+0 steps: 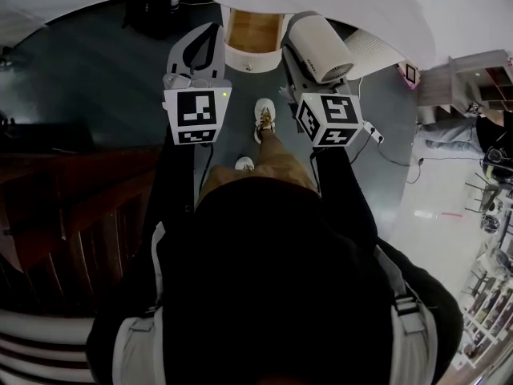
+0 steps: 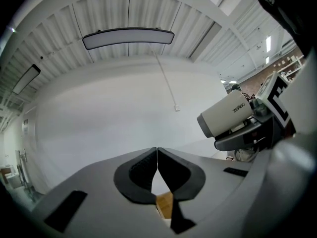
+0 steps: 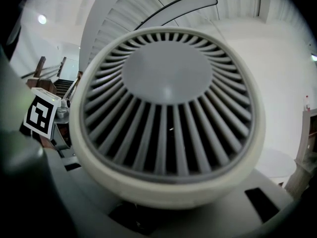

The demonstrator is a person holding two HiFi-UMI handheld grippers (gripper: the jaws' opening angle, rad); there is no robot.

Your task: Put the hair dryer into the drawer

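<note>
Two grippers hang over the dark grey floor (image 1: 96, 70). The left gripper (image 2: 157, 157) is closed and empty, while the right gripper (image 1: 295, 64) clamps the cream hair dryer (image 1: 319, 48). An open drawer (image 1: 252, 30) sits at twelve o'clock, with wooden stairs (image 1: 72, 199) at nine.

Shell of hair dryer (image 1: 319, 48): cream plastic, smooth, satin sheen; rear grille (image 3: 168, 128): grey plastic, ribbed, matt. Body of left gripper (image 2: 157, 155): grey plastic, matt, smooth; pads (image 2: 136, 175): black, finely ridged, rubbery look. Faces of marker cubes (image 1: 195, 112): matt black-and-white print. Inside of drawer (image 1: 253, 30): pale wood, smooth; surround white, smooth. Surface of floor (image 1: 96, 79): dark grey, smooth, faint sheen. Boards of stair woodwork (image 1: 72, 207): dark brown wood, slight gloss.
</note>
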